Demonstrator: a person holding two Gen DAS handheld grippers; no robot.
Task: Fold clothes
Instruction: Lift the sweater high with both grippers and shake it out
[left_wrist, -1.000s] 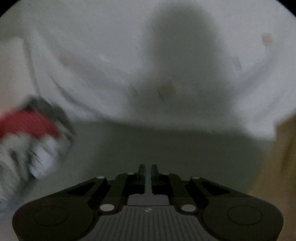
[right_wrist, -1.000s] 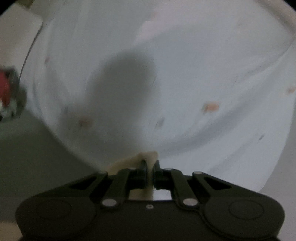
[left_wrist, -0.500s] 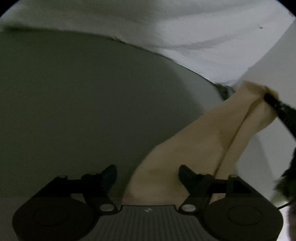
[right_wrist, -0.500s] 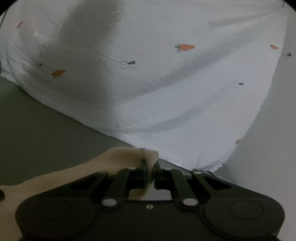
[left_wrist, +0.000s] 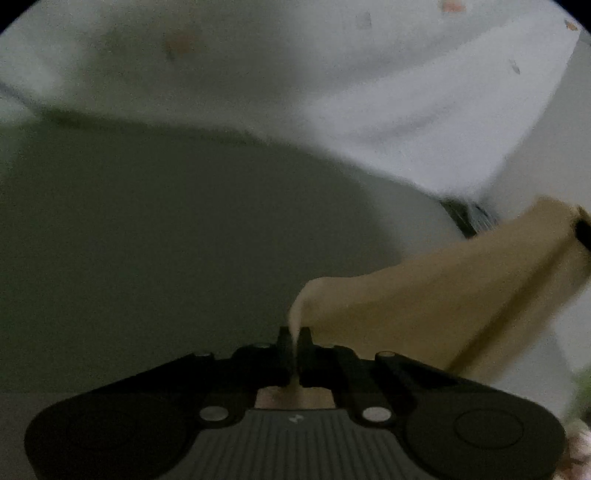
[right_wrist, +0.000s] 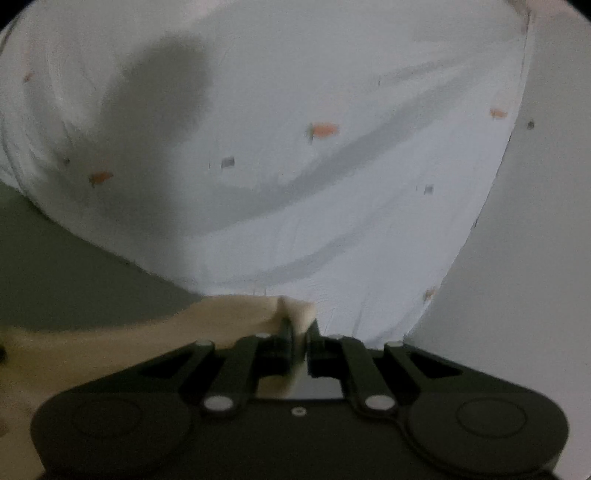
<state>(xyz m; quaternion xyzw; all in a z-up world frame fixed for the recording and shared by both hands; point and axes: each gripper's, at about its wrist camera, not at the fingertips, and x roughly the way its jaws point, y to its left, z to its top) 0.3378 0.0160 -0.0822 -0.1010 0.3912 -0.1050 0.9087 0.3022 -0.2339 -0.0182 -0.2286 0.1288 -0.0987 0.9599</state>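
Cream garment (left_wrist: 436, 295) pinched at one edge in left gripper (left_wrist: 294, 345), jaws closed on fabric. Other end clamped in right gripper (right_wrist: 298, 334). Stretched between both, above white carrot-print sheet (right_wrist: 332, 184) and grey surface (left_wrist: 166, 240).

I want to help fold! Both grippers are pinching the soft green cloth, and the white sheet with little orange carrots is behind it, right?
Almost. The cloth is beige, not green; the green is the dark flat surface under it. The left wrist view shows the left gripper shut on a beige cloth edge, and the right gripper pinches another part. The white sheet with orange carrots is indeed behind it.
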